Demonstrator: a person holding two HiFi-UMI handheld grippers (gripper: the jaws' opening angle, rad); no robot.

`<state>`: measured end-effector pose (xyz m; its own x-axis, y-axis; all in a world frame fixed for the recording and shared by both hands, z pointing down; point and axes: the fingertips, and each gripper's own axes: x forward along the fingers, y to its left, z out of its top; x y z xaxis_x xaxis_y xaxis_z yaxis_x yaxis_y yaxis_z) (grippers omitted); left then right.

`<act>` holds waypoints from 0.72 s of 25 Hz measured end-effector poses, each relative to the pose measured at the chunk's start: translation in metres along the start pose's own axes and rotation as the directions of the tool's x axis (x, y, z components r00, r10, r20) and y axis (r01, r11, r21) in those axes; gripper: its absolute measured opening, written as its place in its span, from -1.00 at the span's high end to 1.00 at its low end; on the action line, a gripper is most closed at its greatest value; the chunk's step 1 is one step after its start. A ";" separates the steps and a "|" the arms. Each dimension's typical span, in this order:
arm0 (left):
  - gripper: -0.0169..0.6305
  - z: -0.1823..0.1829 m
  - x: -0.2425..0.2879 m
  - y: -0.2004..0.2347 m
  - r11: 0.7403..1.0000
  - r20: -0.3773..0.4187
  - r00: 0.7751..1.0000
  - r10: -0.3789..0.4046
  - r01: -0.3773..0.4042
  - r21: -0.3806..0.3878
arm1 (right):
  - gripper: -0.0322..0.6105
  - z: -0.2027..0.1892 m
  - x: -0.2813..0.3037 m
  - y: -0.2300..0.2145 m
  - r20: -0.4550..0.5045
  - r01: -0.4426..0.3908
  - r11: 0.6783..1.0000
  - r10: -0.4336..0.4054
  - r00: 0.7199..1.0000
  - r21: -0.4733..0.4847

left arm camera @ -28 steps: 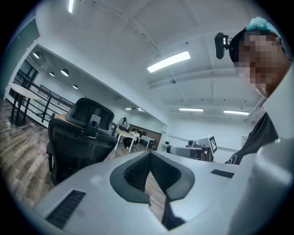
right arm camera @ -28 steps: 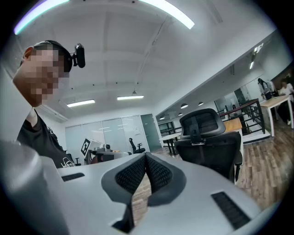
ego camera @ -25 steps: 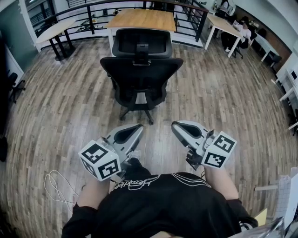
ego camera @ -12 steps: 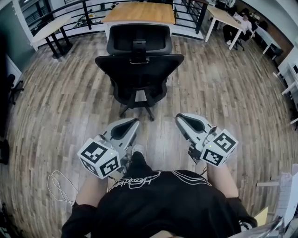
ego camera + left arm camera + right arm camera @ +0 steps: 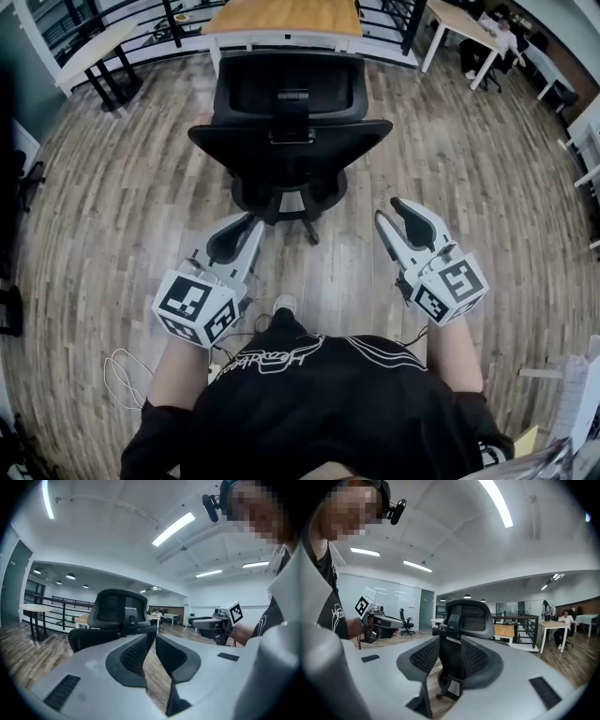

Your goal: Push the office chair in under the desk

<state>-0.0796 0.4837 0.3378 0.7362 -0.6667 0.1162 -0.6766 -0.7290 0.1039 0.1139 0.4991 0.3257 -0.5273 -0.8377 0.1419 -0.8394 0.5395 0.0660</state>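
A black office chair [image 5: 291, 141] stands with its back to me, pulled out from the wooden desk [image 5: 281, 16] beyond it. In the head view my left gripper [image 5: 251, 223] hovers just behind the chair's base on the left, apart from it. Its jaws are opening, parted only by a slit with nothing between them. My right gripper [image 5: 392, 212] hangs to the right of the chair, also clear of it, its jaws opening and empty. The chair [image 5: 117, 611] fills the middle of the left gripper view beyond that gripper [image 5: 152, 633]. The right gripper [image 5: 451, 641] frames the chair [image 5: 471, 616] in its gap.
A black railing [image 5: 178, 14] runs behind the desk. Other desks stand at far left [image 5: 89, 47] and far right [image 5: 459, 23], where a person [image 5: 511, 33] sits. A white cable [image 5: 117, 370] lies looped on the wooden floor by my left side.
I have come closer to the chair, which now looms larger. Both grippers have moved forward to either side of its base. The right jaws have parted.
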 end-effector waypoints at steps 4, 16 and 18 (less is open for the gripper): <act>0.65 -0.003 0.027 0.049 0.998 -0.046 0.999 0.018 -0.016 0.057 | 0.26 0.000 0.040 -0.036 -0.037 0.056 0.996 -0.058 0.998 -0.063; 0.10 -0.023 0.085 0.201 0.916 -0.229 0.950 0.211 -0.110 0.387 | 0.04 -0.035 0.131 -0.133 -0.228 0.181 0.951 -0.240 0.944 -0.251; 0.09 -0.031 0.092 0.218 0.899 -0.257 0.940 0.225 -0.099 0.426 | 0.04 -0.045 0.142 -0.147 -0.269 0.190 0.935 -0.273 0.924 -0.298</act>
<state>-0.1595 0.2679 0.4015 0.5359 -0.7508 0.3862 -0.6745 -0.6558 -0.3390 0.1679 0.3043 0.3803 -0.2224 -0.8985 0.3785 -0.8460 0.3708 0.3831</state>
